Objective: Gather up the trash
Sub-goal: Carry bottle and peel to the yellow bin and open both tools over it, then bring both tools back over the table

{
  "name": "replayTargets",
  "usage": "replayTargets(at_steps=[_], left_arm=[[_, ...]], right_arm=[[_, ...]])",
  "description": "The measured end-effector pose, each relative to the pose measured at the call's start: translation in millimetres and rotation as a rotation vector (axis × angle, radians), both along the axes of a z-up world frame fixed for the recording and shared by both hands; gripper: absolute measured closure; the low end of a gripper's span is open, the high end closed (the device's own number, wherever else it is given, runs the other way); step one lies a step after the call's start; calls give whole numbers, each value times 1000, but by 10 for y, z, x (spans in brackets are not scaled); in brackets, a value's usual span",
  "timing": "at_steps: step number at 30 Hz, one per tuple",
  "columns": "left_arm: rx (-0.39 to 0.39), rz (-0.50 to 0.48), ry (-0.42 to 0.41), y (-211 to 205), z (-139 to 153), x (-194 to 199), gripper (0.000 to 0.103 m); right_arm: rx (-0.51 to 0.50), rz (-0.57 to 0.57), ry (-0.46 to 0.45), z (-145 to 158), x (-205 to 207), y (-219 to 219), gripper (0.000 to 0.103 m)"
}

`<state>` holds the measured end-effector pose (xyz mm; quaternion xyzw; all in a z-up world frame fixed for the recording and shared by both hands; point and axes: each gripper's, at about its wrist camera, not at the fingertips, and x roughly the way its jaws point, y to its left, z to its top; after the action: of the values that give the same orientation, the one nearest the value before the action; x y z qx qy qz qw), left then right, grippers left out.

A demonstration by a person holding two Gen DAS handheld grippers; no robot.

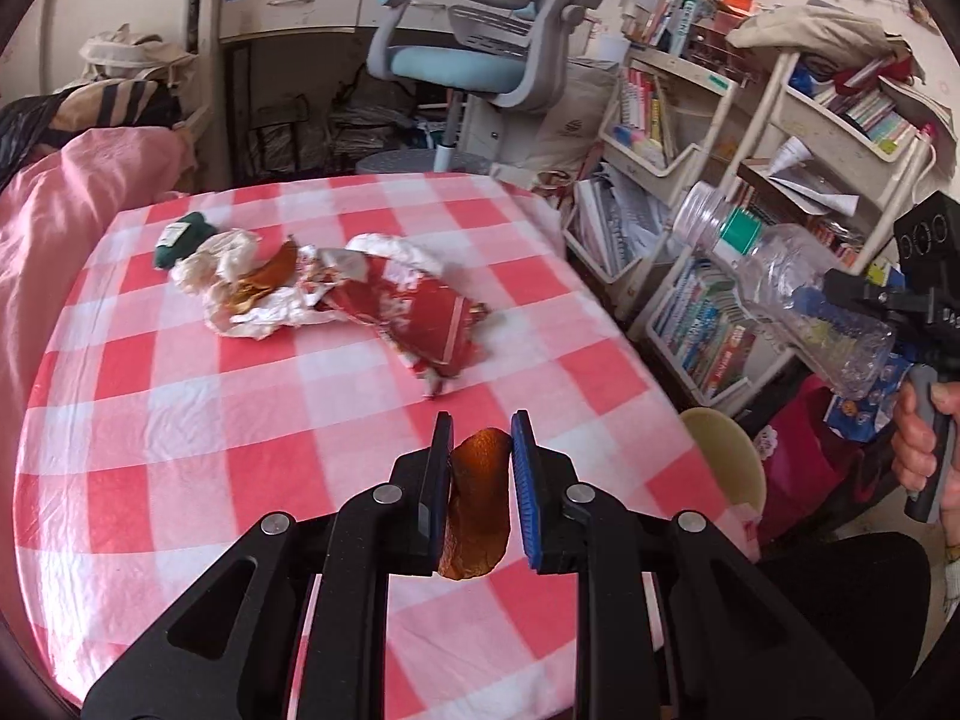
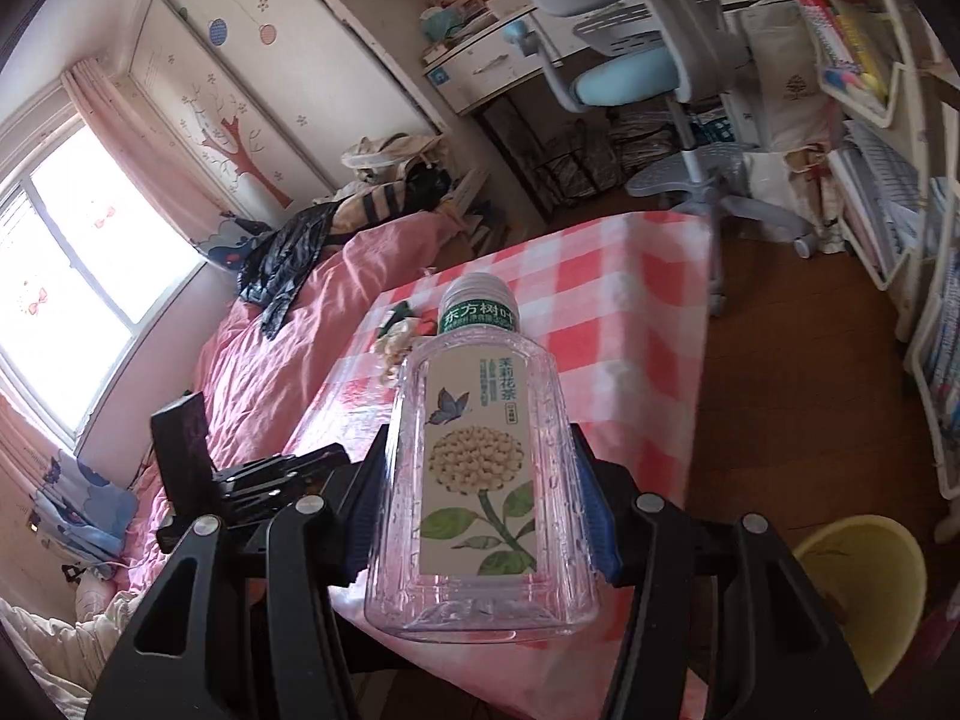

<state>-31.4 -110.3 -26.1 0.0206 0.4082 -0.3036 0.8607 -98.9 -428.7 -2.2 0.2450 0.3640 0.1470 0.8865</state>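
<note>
Left wrist view: left claw (image 1: 480, 438) is clamped on an orange peel (image 1: 477, 504), held over the near part of the checked surface (image 1: 180, 420). Right claw (image 2: 480, 480) grips a clear plastic bottle (image 2: 480, 480) across its body, long axis pointing away along the fingers, cap end far. Yellow bin (image 2: 864, 588) sits on the floor off the surface's right edge, just right of and below the bottle, so the right claw is nearer to it. Remaining trash, crumpled paper (image 1: 240, 288), a red wrapper (image 1: 420, 318) and a green item (image 1: 180, 240), lies far-left on the surface. Nothing seems to block the drop.
</note>
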Motion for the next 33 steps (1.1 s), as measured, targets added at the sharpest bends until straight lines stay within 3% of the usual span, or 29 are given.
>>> replayTargets(at_steps=[8,14,15,18,22,26,28,31,33], left_arm=[[-17,-243,19,-1359,27,-502,85],[8,-391,72,-2479,-245,-752,84],[26,-387,68,-2633,-312,-763,81],[81,-357,64,-2886,-432,-784,53],[81,-317,-17,-2628,-296,-797,37],[67,-178,-53,-1960,-143,-665,27],[59,-75,-61,-1504,-65,-577,19],[64,86,-64,-750,14,-402,15],[98,181,-57,-315,41,-246,15]], right_arm=[[-20,-177,122,-561,-648,-790,49],[18,-290,246,-1179,-947,-1173,46],[47,-332,264,-1270,-975,-1266,45],[127,-463,287,-1371,-1100,-1520,38],[19,-439,253,-1079,-1054,-1433,36],[-138,-349,188,-632,-751,-1074,30],[-221,-261,157,-414,-497,-751,25],[-335,-88,136,-198,-78,-80,15],[-392,19,136,-160,230,429,14]])
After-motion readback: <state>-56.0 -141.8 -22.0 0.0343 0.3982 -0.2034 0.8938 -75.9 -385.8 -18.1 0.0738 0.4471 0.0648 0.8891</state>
